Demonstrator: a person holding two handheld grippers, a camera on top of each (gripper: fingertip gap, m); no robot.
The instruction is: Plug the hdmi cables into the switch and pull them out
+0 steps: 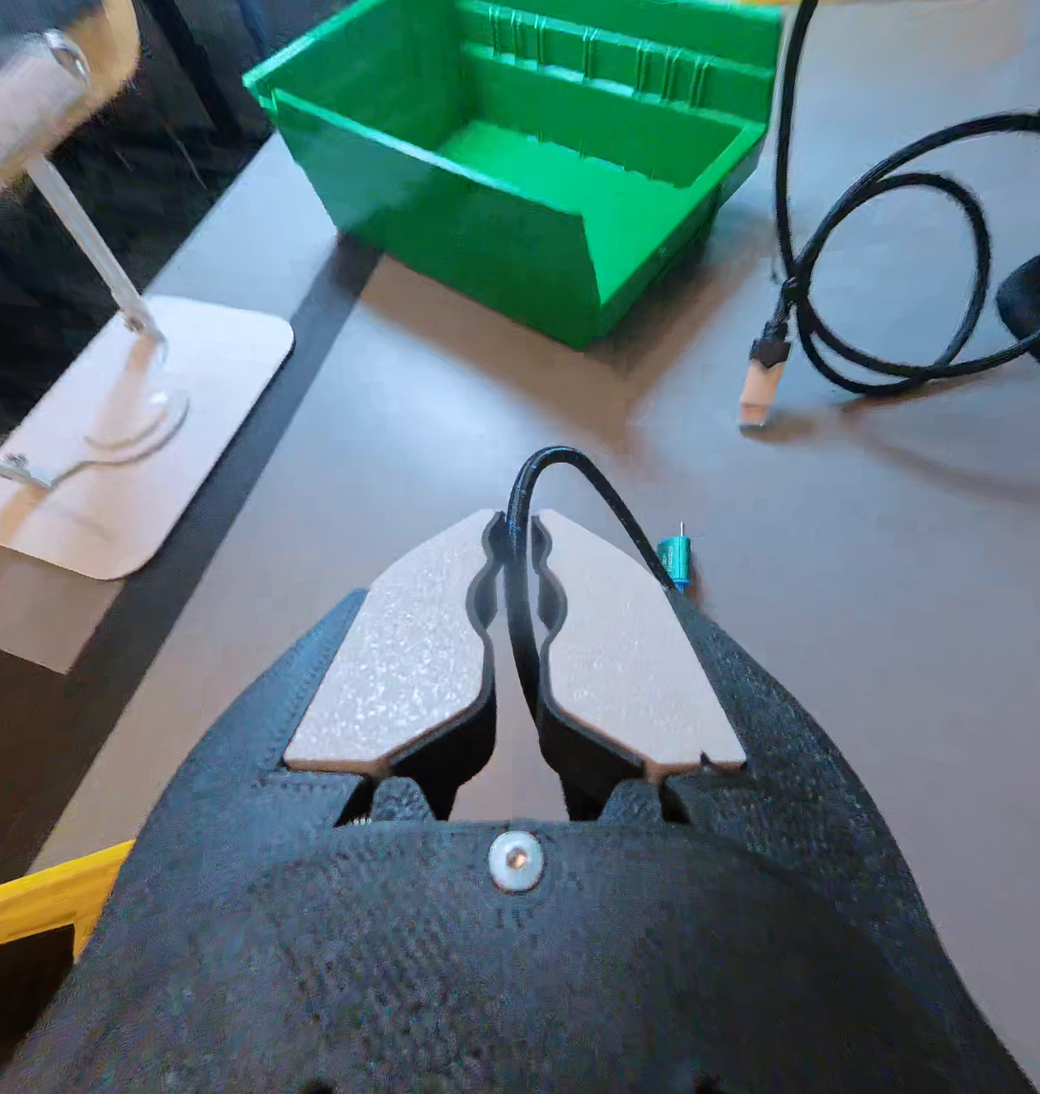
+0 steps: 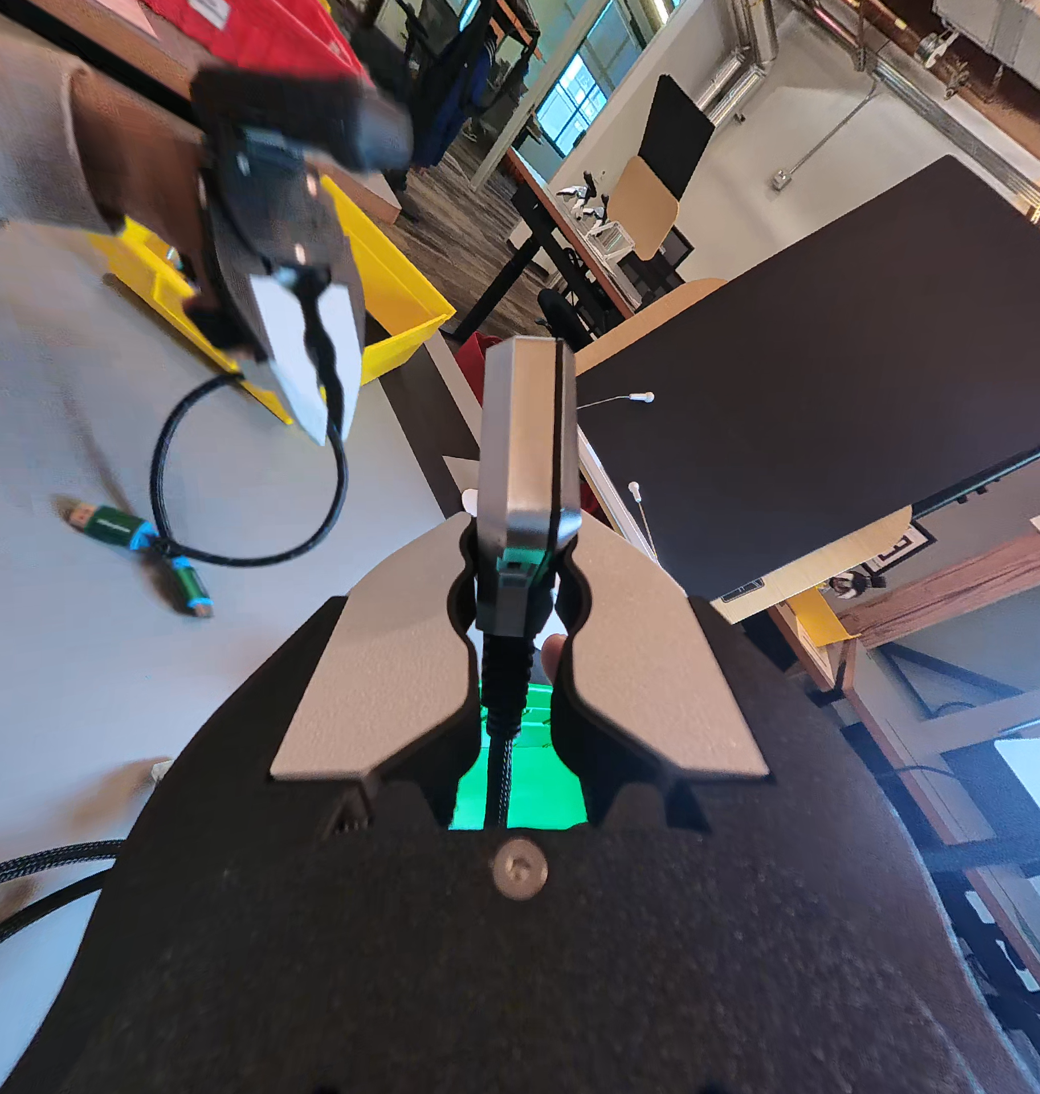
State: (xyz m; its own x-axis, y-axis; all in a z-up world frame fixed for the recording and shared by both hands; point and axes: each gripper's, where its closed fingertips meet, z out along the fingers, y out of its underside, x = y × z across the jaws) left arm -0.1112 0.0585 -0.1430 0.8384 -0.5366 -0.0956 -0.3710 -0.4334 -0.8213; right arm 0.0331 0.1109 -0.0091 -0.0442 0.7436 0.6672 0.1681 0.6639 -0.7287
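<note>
Here, the left gripper (image 1: 514,533) pinches a thin black cable (image 1: 556,473) mid-length, connectors dangling, so aiming could fail; the right gripper (image 2: 520,550) clamps the grey switch (image 2: 526,438).

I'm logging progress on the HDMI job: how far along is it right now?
Early or mid-cycle. Done: both tools have picked something up. In hand: the right tool grips the grey switch, lifted off the table, with one braided cable at its near end. The left tool pinches a thin black cable by its cord; its green plugs lie on the table. Left: plugging those in and pulling them out.
</note>
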